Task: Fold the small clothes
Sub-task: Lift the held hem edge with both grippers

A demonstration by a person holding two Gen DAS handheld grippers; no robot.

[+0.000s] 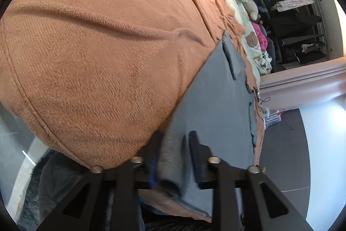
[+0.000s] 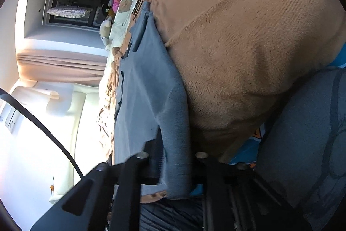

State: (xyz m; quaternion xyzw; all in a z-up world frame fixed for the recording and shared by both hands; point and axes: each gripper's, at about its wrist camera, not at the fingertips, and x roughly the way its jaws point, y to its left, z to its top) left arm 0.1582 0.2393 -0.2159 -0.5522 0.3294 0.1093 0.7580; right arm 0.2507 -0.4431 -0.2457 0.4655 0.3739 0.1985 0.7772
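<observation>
A small grey garment (image 1: 216, 101) lies spread on an orange-brown fleece blanket (image 1: 97, 47). My left gripper (image 1: 173, 157) is shut on a bunched edge of the garment at its near end. In the right wrist view the same grey garment (image 2: 147, 83) stretches away along the blanket (image 2: 237, 36). My right gripper (image 2: 175, 163) is shut on another bunched edge of it. Both views are tilted sideways, and the garment is pulled between the two grippers.
A heap of soft toys and clothes (image 1: 257, 36) lies at the far end of the bed. A dark shelf unit (image 1: 298, 31) stands behind it. A grey cushion (image 2: 307, 133) sits beside my right gripper. A black cable (image 2: 43, 127) crosses the bright floor.
</observation>
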